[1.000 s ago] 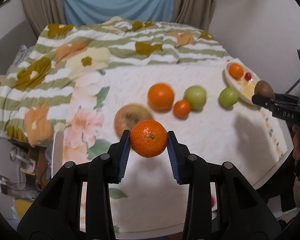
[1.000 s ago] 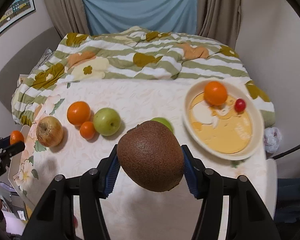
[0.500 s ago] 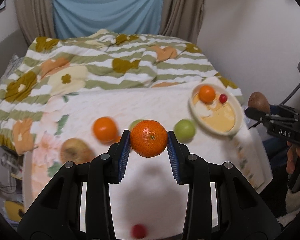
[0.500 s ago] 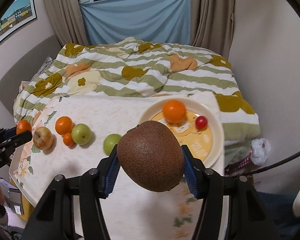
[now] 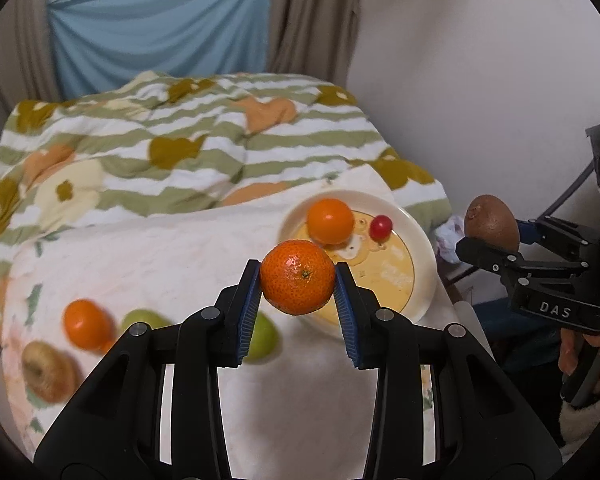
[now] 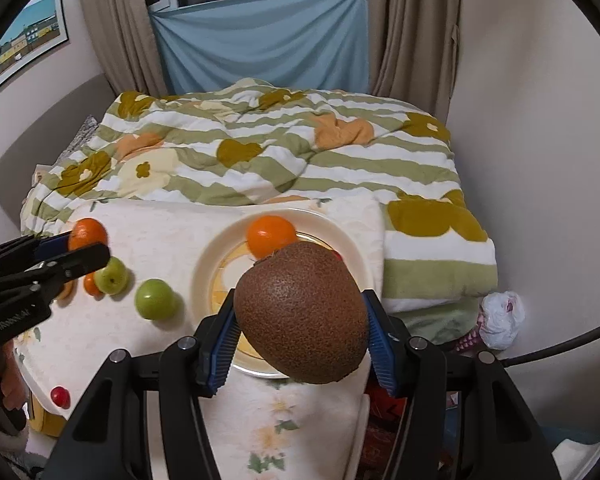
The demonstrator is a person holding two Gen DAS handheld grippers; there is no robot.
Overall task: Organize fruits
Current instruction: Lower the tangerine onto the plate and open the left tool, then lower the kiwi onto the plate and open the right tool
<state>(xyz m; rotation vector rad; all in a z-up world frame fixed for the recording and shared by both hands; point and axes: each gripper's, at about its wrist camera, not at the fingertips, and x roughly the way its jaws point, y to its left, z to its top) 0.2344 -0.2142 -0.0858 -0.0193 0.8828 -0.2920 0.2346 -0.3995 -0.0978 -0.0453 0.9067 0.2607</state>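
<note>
My left gripper [image 5: 297, 278] is shut on a small mandarin [image 5: 297, 277], held in the air above the table just left of the cream plate [image 5: 422, 240]. The plate holds an orange [image 5: 331, 221] and a cherry tomato [image 5: 381, 227]. My right gripper [image 6: 300, 316] is shut on a brown kiwi [image 6: 300, 312], held above the near rim of the plate [image 6: 208, 260]. The kiwi hides most of the plate's inside. The kiwi also shows at the right of the left wrist view [image 5: 491, 222].
On the white tablecloth [image 6: 160, 232] lie two green apples [image 6: 155, 300] [image 6: 111, 275], an orange [image 5: 87, 323], a yellow-brown apple [image 5: 46, 366] and a loose cherry tomato [image 6: 59, 397] near the front edge. A striped quilt [image 6: 268, 152] covers the bed behind; a wall stands right.
Both grippers have swung right and risen, each keeping its fruit. The plate now sits close in front of both; the loose fruits have slid to the left of the views.
</note>
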